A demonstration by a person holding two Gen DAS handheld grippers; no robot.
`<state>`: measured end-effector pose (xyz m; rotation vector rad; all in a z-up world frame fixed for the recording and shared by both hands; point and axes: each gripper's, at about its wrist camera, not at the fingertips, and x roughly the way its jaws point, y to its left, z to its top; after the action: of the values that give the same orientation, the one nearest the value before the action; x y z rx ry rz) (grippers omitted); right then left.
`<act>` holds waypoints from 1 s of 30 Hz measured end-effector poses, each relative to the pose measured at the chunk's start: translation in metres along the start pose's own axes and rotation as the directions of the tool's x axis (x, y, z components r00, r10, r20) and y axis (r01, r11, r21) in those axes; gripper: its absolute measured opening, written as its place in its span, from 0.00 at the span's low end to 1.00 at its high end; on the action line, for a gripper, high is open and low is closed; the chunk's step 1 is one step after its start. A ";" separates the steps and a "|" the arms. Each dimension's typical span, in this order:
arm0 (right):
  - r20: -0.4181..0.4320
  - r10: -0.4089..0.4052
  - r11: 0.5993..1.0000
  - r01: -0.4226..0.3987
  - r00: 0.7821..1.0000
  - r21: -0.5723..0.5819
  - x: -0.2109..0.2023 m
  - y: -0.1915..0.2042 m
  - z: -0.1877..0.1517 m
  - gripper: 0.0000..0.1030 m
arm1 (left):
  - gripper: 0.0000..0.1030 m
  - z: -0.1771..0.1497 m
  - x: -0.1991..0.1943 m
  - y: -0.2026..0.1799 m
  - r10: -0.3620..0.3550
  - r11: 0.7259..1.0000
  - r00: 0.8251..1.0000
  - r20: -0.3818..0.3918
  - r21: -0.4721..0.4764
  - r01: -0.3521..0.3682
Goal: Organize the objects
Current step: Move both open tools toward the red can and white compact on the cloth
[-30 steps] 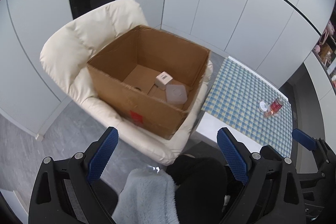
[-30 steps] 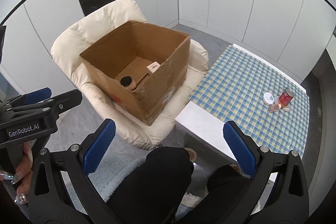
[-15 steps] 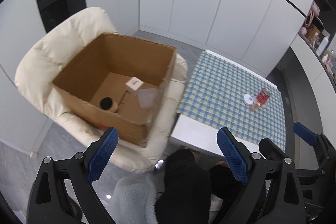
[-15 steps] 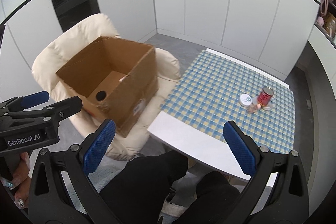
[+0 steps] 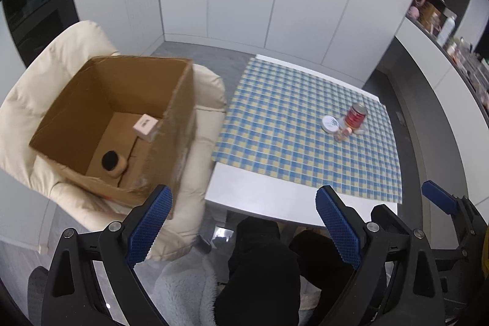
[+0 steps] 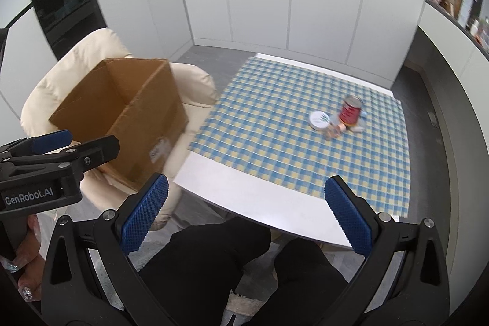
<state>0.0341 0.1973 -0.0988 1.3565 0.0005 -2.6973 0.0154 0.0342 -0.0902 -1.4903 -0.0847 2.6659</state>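
Hovering with jaws wide and empty, left gripper [image 5: 241, 222] and right gripper [image 6: 244, 216] face the checkered surface [image 6: 275, 148]. Red can [image 6: 351, 110] stands upright there, white jar [image 6: 319, 119] just beside it. Cardboard box [image 5: 122, 124] sits on cream chair [image 5: 36, 87], well apart from the can.

Your left tongs [image 5: 241, 222]: black frame, silver screws, blue knurled pads [image 5: 149, 226], white "GenRobot.AI" lettering on side. Right tongs [image 6: 247, 214]: same build. You wear black trousers [image 6: 211, 271], jewelled nails [image 6: 26, 292].
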 end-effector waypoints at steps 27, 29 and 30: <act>-0.102 -0.145 0.958 0.165 0.984 0.233 0.030 -0.136 -0.057 1.00 | 0.93 -0.003 0.062 -0.113 -0.045 0.977 0.998 -0.046 0.204 0.054; -0.104 -0.146 0.955 0.168 0.984 0.246 0.032 -0.146 -0.060 1.00 | 0.93 -0.001 0.067 -0.117 -0.046 0.977 0.998 -0.046 0.208 0.055; -0.105 -0.146 0.953 0.168 0.984 0.252 0.032 -0.150 -0.060 1.00 | 0.93 0.000 0.070 -0.118 -0.048 0.976 0.998 -0.047 0.209 0.056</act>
<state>0.0471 0.3457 -0.1685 1.6073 -0.2579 -2.8481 -0.0158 0.1588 -0.1388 -1.4554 0.1540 2.5102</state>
